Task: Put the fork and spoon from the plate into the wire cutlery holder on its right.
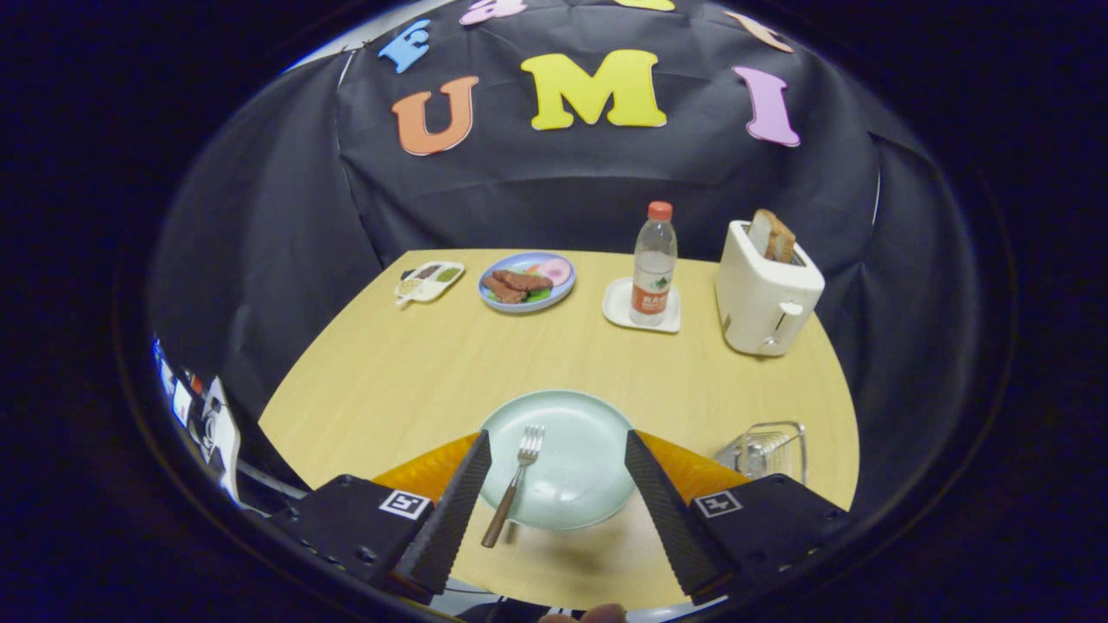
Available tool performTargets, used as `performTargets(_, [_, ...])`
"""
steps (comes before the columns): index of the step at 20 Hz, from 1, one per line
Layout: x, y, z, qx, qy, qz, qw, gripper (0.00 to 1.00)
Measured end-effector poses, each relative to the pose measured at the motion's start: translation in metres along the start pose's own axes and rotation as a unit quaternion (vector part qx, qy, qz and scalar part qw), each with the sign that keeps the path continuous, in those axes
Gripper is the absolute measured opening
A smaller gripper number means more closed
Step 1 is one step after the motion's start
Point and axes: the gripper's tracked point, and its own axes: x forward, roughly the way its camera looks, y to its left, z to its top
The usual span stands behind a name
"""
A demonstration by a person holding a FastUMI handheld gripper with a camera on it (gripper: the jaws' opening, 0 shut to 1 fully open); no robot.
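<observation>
We hold the gripper [558,484] above the near edge of the wooden table [407,372] with its fingers spread wide and nothing between the pads. Between them, just ahead, sits the pale green plate [580,441], and on its left part lies the fork [516,480], tines pointing away from us, brown handle hanging over the near rim close to our left finger. We cannot make out a spoon on the plate, so we cannot tell whether it is already stowed. Just beyond our right finger stands the wire cutlery holder [770,448]; what it holds is too small to read. We judge the fork still to be moved. Well beyond, from left to right, are a compartment dish [429,281], a blue plate of food [527,281], a water bottle [654,264] on a white tray [616,307], and a white toaster [766,294] with bread in it. Black cloth walls the booth.
</observation>
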Motion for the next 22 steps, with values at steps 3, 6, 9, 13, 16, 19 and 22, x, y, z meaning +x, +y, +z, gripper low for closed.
performTargets(3, [0.026, 0.012, -0.028, 0.015, 0.026, -0.003, 1.000, 0.95])
performTargets(6, [0.051, 0.021, -0.053, 0.011, 0.048, -0.009, 0.999, 0.97])
performTargets(9, [0.074, 0.023, -0.071, 0.008, 0.068, -0.021, 0.997, 0.97])
performTargets(13, [0.095, 0.024, -0.091, 0.016, 0.095, -0.030, 0.995, 0.79])
performTargets(16, [0.104, 0.029, -0.101, 0.022, 0.115, -0.032, 0.993, 0.71])
performTargets(19, [0.106, 0.034, -0.105, 0.031, 0.129, -0.034, 0.991, 0.36])
performTargets(22, [0.109, 0.031, -0.109, 0.045, 0.142, -0.041, 0.988, 0.22])
